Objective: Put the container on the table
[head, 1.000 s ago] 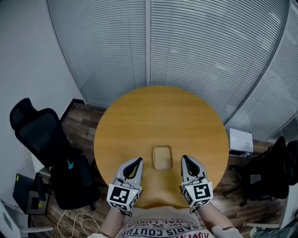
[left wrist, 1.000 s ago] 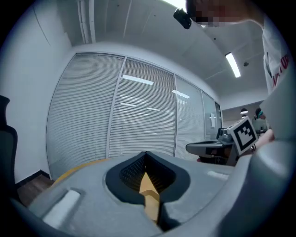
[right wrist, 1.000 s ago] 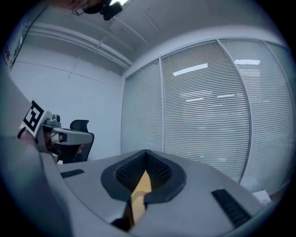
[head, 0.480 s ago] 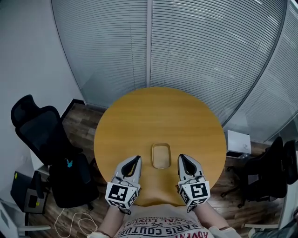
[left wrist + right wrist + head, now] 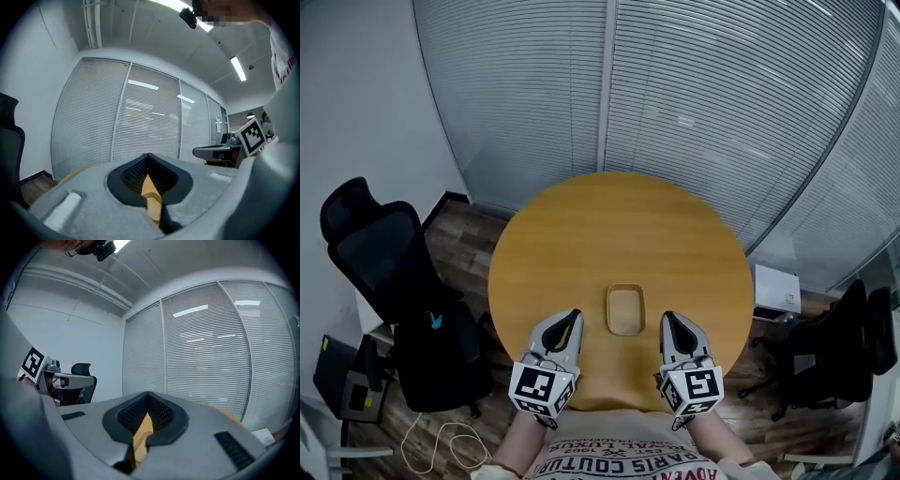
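Both claws are shut and empty. The left claw and the right claw sit low in the frame, one on each side of the container, near it but not touching. In each gripper view the jaw tips meet, and the tan sliver behind them is only the wood of the bench showing through.

Very little has changed over the last second. The shallow tan container lay flat on the round bench, below centre of the frame, and it lies there now in the same attitude. The claws flanked it then and flank it now, pointing toward the top of the frame. The head view has shifted slightly, so the bench and the black chair at the left edge sit a touch differently in the picture. That looks like the camera moving, not the things.

For the task, this probably means the placing is done. The container rests on the bench, free of both claws, and nothing seems left but to draw the claws away.
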`<state>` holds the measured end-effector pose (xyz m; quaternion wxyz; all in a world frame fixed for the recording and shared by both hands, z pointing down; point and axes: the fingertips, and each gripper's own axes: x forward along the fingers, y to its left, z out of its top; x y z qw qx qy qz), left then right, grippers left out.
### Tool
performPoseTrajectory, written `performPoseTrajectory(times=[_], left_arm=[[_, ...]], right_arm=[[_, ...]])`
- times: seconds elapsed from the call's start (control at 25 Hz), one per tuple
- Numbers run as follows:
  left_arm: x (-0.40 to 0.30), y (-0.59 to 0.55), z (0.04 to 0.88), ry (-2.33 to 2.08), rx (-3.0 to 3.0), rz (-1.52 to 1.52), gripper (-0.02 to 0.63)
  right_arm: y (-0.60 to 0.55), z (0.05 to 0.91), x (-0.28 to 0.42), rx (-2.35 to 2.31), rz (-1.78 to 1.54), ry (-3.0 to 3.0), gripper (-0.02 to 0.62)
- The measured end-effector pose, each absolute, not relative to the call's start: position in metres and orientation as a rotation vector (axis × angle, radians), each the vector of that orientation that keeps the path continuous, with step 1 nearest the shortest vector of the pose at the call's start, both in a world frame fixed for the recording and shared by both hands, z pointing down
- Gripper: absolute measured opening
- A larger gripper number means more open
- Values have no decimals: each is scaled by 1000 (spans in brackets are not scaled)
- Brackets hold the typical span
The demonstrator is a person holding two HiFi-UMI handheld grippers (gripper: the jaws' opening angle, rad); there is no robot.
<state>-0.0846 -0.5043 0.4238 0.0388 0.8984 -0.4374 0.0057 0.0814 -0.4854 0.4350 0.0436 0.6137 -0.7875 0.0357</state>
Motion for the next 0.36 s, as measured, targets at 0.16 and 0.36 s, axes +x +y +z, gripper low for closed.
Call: performPoseTrajectory(times=[0.16,0.36], left_arm=[[-89,-501,426,-1349,2747,30,6],[-91,-505,433,-1366,2723,43,6]], right_arm=[[-484,434,76,1867,103,-2415,8],[-489,435,70,1850,93,-2426,8]])
